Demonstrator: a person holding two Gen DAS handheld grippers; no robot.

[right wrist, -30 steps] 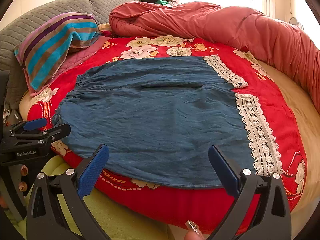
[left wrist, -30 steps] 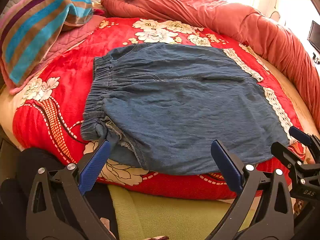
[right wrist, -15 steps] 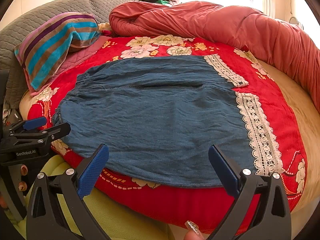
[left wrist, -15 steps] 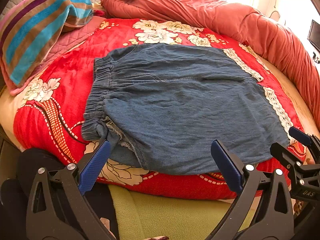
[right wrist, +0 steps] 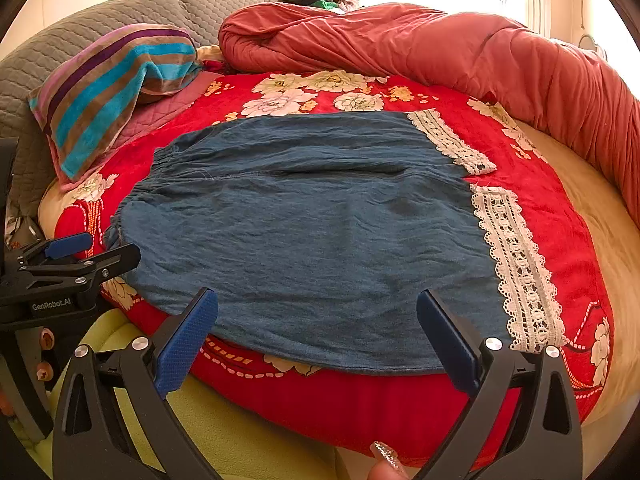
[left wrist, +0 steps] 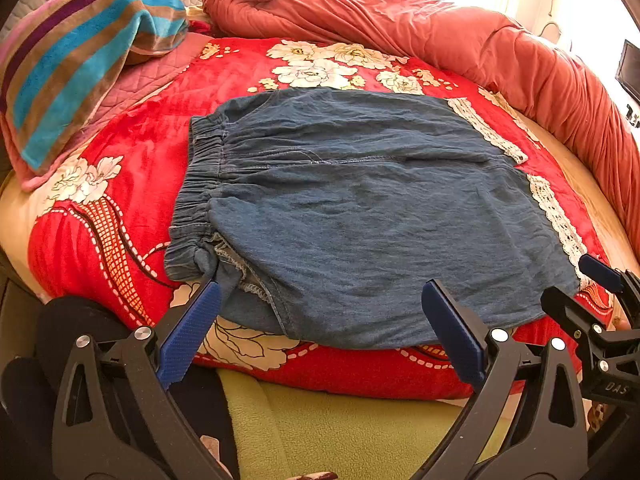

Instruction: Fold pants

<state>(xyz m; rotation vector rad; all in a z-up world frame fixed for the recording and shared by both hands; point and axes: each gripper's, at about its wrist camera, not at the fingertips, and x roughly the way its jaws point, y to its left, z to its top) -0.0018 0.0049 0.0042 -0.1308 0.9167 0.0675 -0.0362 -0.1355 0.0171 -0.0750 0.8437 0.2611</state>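
Blue denim pants (left wrist: 360,216) (right wrist: 312,224) with white lace hems (right wrist: 516,264) lie spread flat on a red floral blanket (left wrist: 132,184), elastic waistband (left wrist: 200,184) to the left. My left gripper (left wrist: 320,304) hovers open just in front of the pants' near edge, by the bunched waistband corner. My right gripper (right wrist: 316,316) is also open at the near edge, nearer the lace hems. Neither holds any cloth. Each gripper shows at the side of the other's view.
A striped towel-covered pillow (left wrist: 76,60) lies at the back left. A rolled salmon-red quilt (right wrist: 420,48) curves along the back and right. A grey quilted headboard (right wrist: 80,32) stands behind. Yellow-green bedding (left wrist: 340,432) runs below the blanket's front edge. A fingertip (right wrist: 384,464) shows at the bottom.
The left wrist view has shifted slightly, with the pants a little lower in it. Both grippers stay open; the pants have not moved.
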